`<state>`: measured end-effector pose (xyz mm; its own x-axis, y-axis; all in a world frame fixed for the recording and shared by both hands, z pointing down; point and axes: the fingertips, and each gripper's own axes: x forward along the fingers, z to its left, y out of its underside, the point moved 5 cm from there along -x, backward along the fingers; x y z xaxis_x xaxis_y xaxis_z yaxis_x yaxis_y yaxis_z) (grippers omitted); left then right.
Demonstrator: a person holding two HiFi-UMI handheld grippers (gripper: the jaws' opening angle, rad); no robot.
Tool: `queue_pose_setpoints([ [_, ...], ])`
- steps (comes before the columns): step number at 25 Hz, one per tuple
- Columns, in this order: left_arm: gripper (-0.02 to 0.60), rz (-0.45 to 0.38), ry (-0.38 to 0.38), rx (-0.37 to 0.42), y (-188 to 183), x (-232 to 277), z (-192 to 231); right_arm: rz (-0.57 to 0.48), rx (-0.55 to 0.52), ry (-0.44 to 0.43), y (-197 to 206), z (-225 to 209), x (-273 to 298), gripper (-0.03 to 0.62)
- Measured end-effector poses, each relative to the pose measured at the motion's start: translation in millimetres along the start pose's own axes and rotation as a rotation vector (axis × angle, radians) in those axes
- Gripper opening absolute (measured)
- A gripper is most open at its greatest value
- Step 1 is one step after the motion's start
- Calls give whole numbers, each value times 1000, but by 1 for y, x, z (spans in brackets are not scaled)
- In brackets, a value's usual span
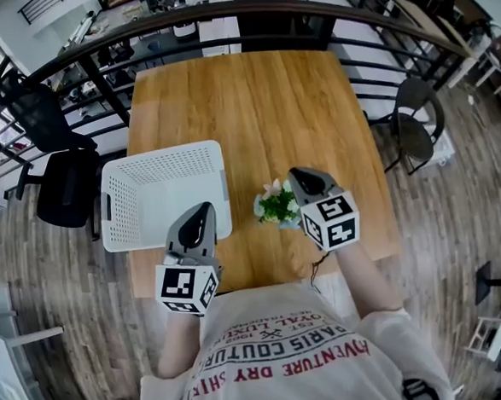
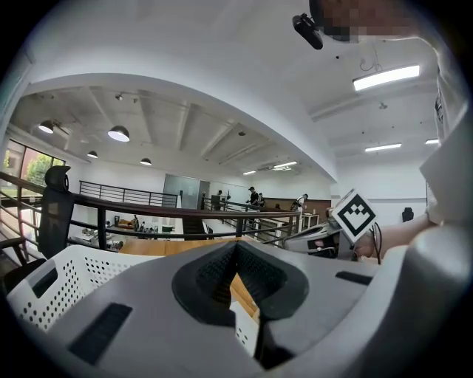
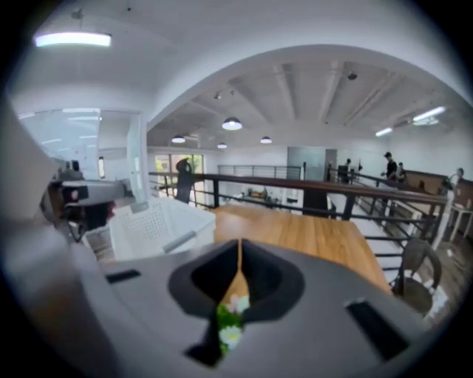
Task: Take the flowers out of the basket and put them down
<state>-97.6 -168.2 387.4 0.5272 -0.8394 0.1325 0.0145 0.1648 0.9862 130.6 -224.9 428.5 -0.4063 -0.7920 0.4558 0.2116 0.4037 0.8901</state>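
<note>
The small bunch of green-leaved, pale-blossomed flowers (image 1: 278,205) is pinched between the right gripper's (image 1: 295,180) closed jaws at the centre of the head view, just right of the white perforated plastic basket (image 1: 157,155). Removal looks done. Next they need lowering onto the wooden table (image 1: 252,101) and releasing. The left gripper (image 1: 205,210), jaws together and empty, hovers at the basket's lower-right corner.

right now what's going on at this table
A person works two handheld grippers over a wooden table. The right gripper is shut on a small bunch of flowers, held just right of the white basket, already out of it. The left gripper is shut and empty at the basket's near edge.
</note>
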Motion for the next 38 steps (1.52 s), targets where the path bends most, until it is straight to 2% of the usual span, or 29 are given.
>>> queue_pose_setpoints([
  [6, 26, -7, 3, 8, -4, -11, 18, -243, -53, -78, -21, 59, -20, 35],
  [17, 26, -6, -36, -11, -2, -28, 49, -380, -73, -87, -27, 101, -21, 30],
  [24, 26, -15, -30, -3, -5, -29, 50, -407, -97, -59, -33, 104, -25, 28],
  [38, 26, -22, -27, 2, -4, -33, 42, -389, -95, -93, -32, 108, -26, 28],
])
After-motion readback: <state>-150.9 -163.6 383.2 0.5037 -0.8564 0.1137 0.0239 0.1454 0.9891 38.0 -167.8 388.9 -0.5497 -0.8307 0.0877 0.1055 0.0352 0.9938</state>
